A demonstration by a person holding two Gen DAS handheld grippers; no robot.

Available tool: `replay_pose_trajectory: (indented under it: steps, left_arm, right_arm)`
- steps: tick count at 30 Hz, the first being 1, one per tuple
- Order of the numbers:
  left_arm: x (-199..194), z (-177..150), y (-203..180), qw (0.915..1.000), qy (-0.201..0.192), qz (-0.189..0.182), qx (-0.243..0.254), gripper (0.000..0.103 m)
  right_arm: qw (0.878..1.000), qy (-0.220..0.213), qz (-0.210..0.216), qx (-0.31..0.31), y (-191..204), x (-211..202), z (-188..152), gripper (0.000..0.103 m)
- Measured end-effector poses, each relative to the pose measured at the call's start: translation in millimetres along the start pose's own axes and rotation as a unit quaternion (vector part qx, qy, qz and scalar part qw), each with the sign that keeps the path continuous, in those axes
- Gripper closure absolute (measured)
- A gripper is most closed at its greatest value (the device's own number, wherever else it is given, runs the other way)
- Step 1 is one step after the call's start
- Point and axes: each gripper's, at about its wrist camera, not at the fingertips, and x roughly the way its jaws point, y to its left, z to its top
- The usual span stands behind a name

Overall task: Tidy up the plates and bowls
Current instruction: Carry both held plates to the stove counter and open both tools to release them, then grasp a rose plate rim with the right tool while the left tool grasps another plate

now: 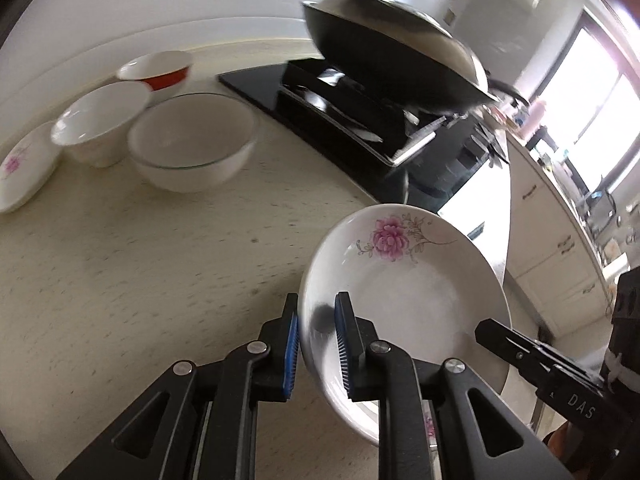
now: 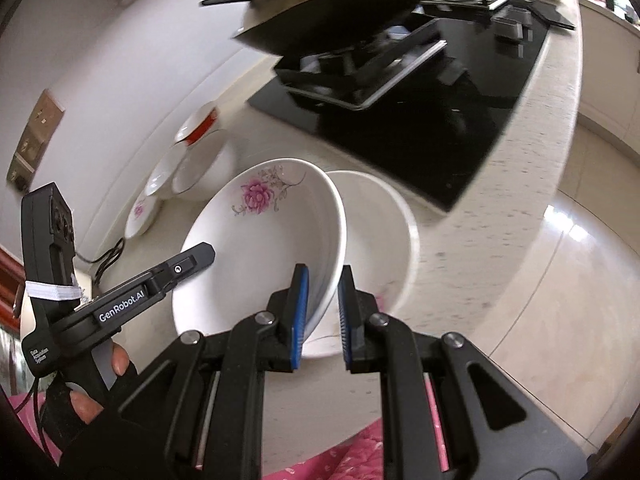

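A white plate with a pink flower [image 1: 404, 280] is held tilted above the counter. My left gripper [image 1: 318, 344] is shut on its left rim. My right gripper [image 2: 322, 312] is shut on its right rim; the same plate shows in the right wrist view [image 2: 260, 248]. A second white plate [image 2: 384, 232] lies on the counter just under and behind it. At the back left stand a large white bowl [image 1: 192, 144], a smaller white bowl [image 1: 100, 120], a red-and-white bowl [image 1: 156, 68] and another flowered plate [image 1: 24, 168].
A black hob [image 1: 320, 100] with a dark wok [image 1: 392, 52] on it takes up the counter's right part. The counter edge [image 2: 520, 184] drops to a tiled floor. A wall socket [image 2: 36, 128] is at the left, with a black cable below it.
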Motion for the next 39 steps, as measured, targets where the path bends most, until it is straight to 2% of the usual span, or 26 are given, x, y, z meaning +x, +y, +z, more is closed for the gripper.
replay_pose_trajectory:
  steps: [6, 16, 20, 26, 27, 28, 29, 30, 31, 32, 35, 39]
  left_arm:
    - [18.6, 2.2, -10.9, 0.9996, 0.016, 0.004, 0.022, 0.084]
    - [24.3, 1.9, -18.1, 0.9967, 0.004, 0.038, 0.072, 0.084]
    - [23.9, 0.8, -18.2, 0.9961, 0.002, 0.039, 0.08, 0.084]
    - [11.1, 1.0, -12.9, 0.9966, -0.018, 0.03, 0.075, 0.081]
    - [7.6, 0.3, -11.1, 0.9969, -0.021, 0.027, 0.071, 0.08]
    - [3.6, -1.0, -7.2, 0.9974, -0.023, 0.02, 0.066, 0.073]
    - [1.1, -2.0, -3.8, 0.9979, -0.023, 0.014, 0.059, 0.058]
    - [-2.8, -4.2, 2.8, 0.9985, -0.024, 0.008, 0.048, 0.051]
    - [-5.2, -5.3, 6.7, 0.9989, -0.026, 0.005, 0.039, 0.038]
    - [-9.5, -8.2, 13.7, 0.9992, -0.03, 0.002, 0.026, 0.034]
    - [-21.5, -16.6, 37.9, 0.9993, -0.035, -0.003, -0.012, 0.032]
    - [-34.0, -27.0, 77.5, 0.9971, -0.042, 0.017, -0.061, 0.028]
  right_arm:
    - [1.0, 0.005, -0.023, 0.004, -14.3, 6.4, 0.4, 0.086]
    - [0.997, 0.007, -0.071, -0.038, -11.0, 17.2, 8.0, 0.086]
    - [0.996, 0.009, -0.077, -0.046, -10.7, 18.5, 9.8, 0.086]
    - [0.99, 0.012, -0.116, -0.073, -6.2, 19.3, 8.6, 0.081]
    - [0.989, 0.006, -0.127, -0.074, -6.7, 16.9, 9.4, 0.074]
    - [0.988, 0.0, -0.134, -0.073, -7.5, 13.9, 10.6, 0.062]
    - [0.988, -0.006, -0.135, -0.071, -8.2, 10.3, 11.5, 0.056]
    - [0.989, -0.016, -0.131, -0.066, -8.9, 4.8, 13.4, 0.049]
    - [0.989, -0.022, -0.129, -0.064, -8.6, 1.2, 14.9, 0.049]
    - [0.99, -0.026, -0.127, -0.064, -7.3, -1.6, 16.1, 0.049]
    - [0.99, -0.028, -0.118, -0.068, 1.7, -2.4, 19.9, 0.049]
    - [0.993, -0.014, -0.085, -0.076, 26.0, 7.7, 23.1, 0.047]
